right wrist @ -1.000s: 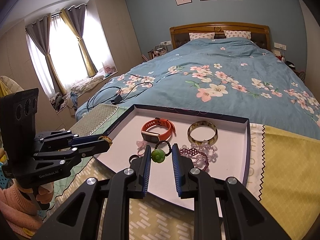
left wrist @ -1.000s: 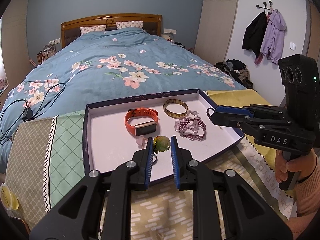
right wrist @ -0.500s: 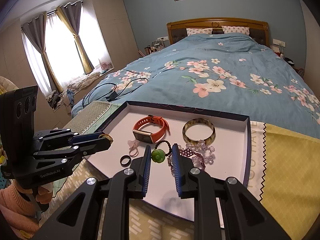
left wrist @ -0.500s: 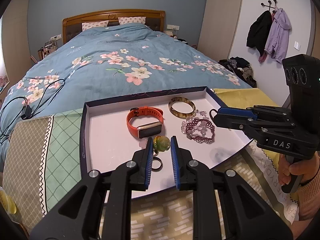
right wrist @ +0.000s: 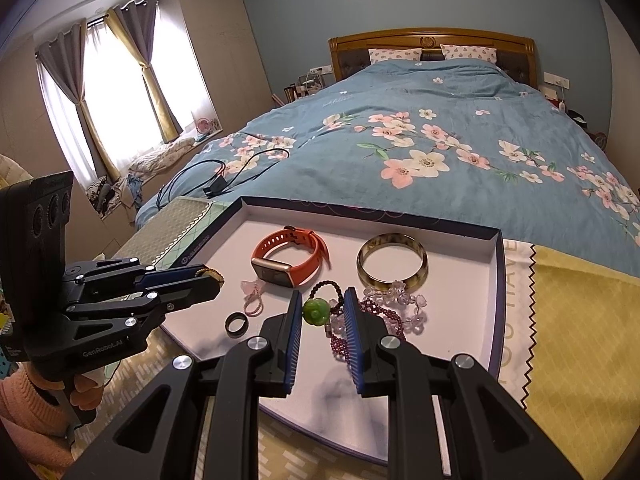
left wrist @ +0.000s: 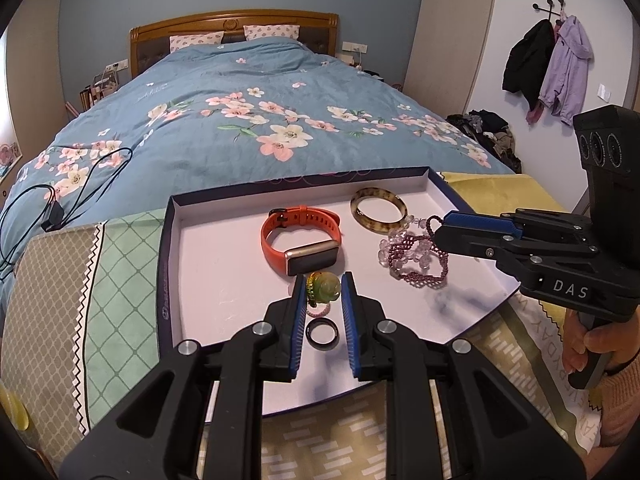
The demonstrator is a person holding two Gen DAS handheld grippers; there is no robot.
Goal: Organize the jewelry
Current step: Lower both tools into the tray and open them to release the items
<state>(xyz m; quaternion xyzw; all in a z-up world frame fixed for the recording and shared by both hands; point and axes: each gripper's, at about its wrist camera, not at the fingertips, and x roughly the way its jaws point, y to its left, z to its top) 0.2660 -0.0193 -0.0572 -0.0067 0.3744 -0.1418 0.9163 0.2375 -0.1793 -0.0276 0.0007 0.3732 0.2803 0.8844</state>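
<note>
A shallow white tray [left wrist: 162,280] with a dark rim lies on a patterned cloth. My left gripper [left wrist: 323,286] hangs over its near part, shut on a green-yellow pendant [left wrist: 325,288]. My right gripper [right wrist: 322,306] is shut on a dark bead bracelet with a green bead [right wrist: 316,311], just above a purple bead bracelet [right wrist: 384,312]. In the tray lie an orange smartwatch [left wrist: 312,260], a tortoiseshell bangle [left wrist: 376,228], a clear crystal bracelet [left wrist: 400,256], a black ring [left wrist: 323,345] and a pink charm [right wrist: 252,300]. Each gripper shows in the other's view, left gripper [right wrist: 212,280] and right gripper [left wrist: 436,232].
Behind the tray lies a bed with a blue floral duvet [left wrist: 280,120], and a black cable [left wrist: 52,216] rests on its left side. A yellow cloth [right wrist: 580,320] borders the tray's right side. Coats [left wrist: 548,64] hang on the right wall. A hand [left wrist: 584,344] grips the right handle.
Both grippers have sunk a little and moved in over the tray, each still shut on its piece. The black ring now shows between the left fingers.
</note>
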